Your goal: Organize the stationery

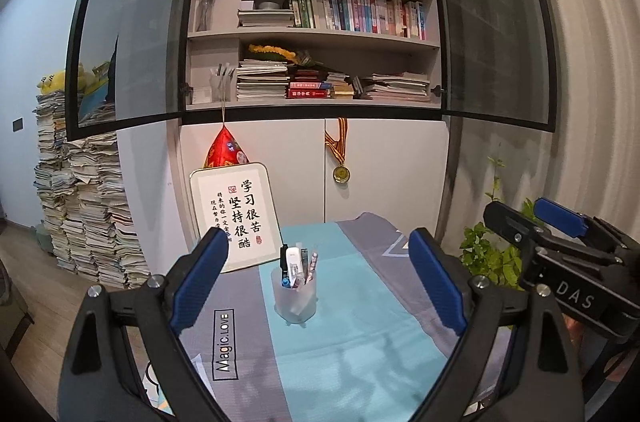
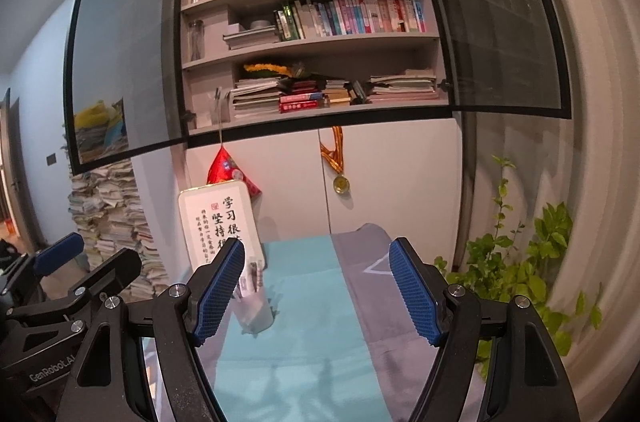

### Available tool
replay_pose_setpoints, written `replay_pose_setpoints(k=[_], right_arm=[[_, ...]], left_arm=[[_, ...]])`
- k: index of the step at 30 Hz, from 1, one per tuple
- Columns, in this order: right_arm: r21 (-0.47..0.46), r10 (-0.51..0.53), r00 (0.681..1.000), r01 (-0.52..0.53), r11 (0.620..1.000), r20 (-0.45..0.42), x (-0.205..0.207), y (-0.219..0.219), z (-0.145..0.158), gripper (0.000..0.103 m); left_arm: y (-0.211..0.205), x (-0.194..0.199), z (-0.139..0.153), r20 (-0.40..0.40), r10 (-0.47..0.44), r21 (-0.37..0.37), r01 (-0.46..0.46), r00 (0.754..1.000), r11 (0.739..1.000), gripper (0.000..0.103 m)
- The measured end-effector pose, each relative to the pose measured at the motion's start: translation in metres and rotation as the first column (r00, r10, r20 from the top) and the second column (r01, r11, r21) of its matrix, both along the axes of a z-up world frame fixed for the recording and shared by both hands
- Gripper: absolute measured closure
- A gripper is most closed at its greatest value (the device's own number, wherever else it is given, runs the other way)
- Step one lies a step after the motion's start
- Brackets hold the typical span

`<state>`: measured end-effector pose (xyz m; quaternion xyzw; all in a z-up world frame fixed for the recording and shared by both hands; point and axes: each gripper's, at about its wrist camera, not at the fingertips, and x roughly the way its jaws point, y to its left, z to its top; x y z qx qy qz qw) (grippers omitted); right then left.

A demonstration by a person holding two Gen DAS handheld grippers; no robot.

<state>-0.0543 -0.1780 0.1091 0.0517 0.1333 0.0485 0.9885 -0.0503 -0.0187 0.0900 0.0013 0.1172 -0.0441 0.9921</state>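
Light, tippy frosted translucent plastic pen cup (image 1: 295,296) at frame centre, best gripped low on its wall; left tongs (image 1: 316,278) and right tongs (image 2: 316,292) both apart, empty.

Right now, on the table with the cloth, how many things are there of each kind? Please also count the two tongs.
Frosted pen cup holding pens and markers: 1
Framed calligraphy sign leaning at the back: 1
Tongs, both open and empty: 2, left tongs, right tongs
Total: 4
The pens inside the cup overlap too much to count.
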Motion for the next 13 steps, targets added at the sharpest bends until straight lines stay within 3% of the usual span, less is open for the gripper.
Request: replay_pose_setpoints(k=[13], right_arm=[[0.007, 0.003, 1.0, -0.003, 1.0, -0.008, -0.0008, 0.0006, -0.0029, 0.027]], left_arm=[[-0.0044, -0.0015, -0.0007, 0.0, -0.003, 0.021, 0.003, 1.0, 1.0, 0.009]])
